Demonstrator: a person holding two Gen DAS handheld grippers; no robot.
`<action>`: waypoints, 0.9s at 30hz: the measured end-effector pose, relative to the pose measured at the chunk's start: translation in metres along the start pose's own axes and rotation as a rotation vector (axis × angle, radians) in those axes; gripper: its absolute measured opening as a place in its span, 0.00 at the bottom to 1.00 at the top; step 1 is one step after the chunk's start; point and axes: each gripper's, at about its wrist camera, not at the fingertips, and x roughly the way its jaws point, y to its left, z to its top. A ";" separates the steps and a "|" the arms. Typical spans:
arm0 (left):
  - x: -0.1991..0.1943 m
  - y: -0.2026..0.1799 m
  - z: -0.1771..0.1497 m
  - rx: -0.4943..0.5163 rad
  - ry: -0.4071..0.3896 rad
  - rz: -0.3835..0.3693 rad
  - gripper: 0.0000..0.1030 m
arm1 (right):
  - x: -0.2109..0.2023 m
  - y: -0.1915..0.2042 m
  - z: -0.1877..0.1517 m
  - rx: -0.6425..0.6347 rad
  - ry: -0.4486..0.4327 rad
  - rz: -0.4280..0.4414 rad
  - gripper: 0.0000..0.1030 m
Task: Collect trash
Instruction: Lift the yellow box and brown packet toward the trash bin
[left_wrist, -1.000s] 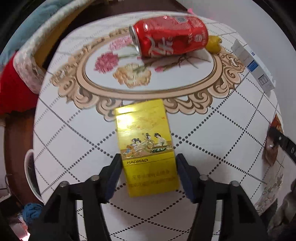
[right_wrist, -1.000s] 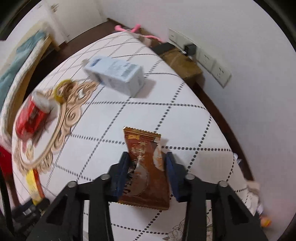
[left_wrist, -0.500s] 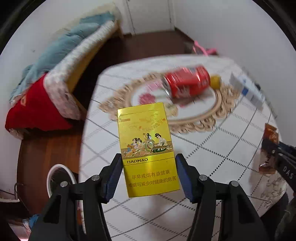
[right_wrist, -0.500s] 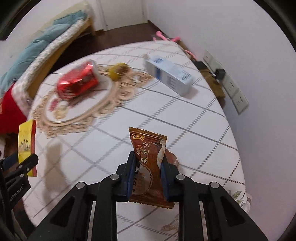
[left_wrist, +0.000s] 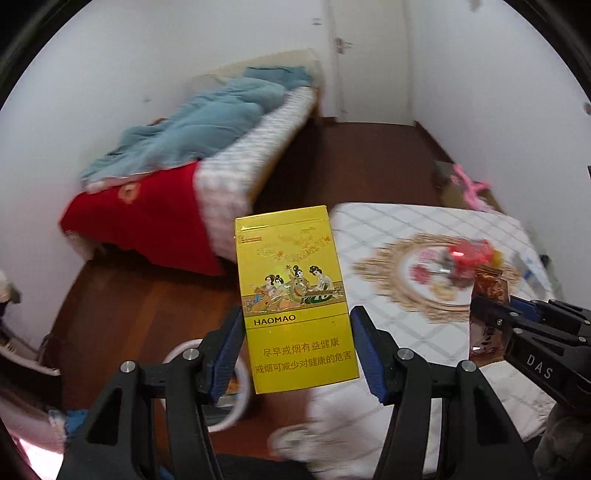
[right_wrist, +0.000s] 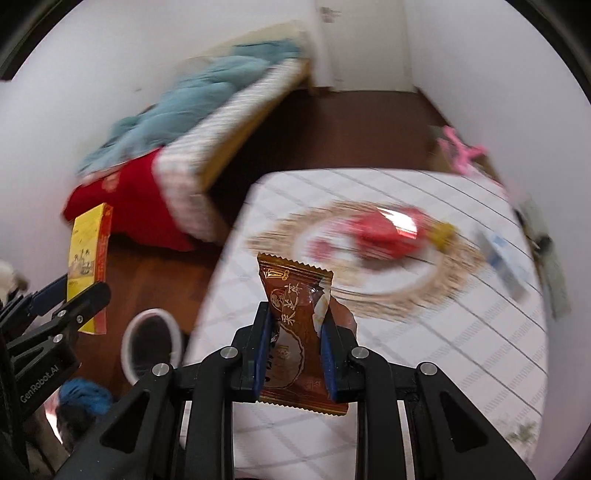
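a: what is the left gripper holding?

b: it is holding a yellow cigarette pack between its two blue pads. the pack is standing up in the air, out past the left edge of the table, over the brown floor.

a: and the right gripper?

b: its jaws are pressing tight on a brown snack wrapper. the wrapper is sticking up over the near left part of the table.

a: so which step is going on?

b: i think both hands are carrying trash to the bin. a white round bin is sitting on the floor, near and to the left of the table, just under the two grippers.

a: what is the next move asking for?

b: i think each gripper is needing to go right over the bin mouth, then let go. the pack is looking closest to it.

a: is more trash waiting?

b: yes. a red can is lying on the flower mat in the middle of the table, a small yellow thing is touching it, and a white and blue box is lying at the far right. they are all looking blurry.
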 end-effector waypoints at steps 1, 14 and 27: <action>-0.001 0.013 -0.001 -0.013 0.000 0.016 0.53 | 0.003 0.018 0.003 -0.024 0.002 0.025 0.25; 0.109 0.197 -0.075 -0.213 0.274 0.120 0.53 | 0.131 0.253 -0.013 -0.330 0.262 0.224 0.25; 0.276 0.268 -0.166 -0.367 0.682 -0.034 0.53 | 0.330 0.338 -0.077 -0.426 0.632 0.165 0.25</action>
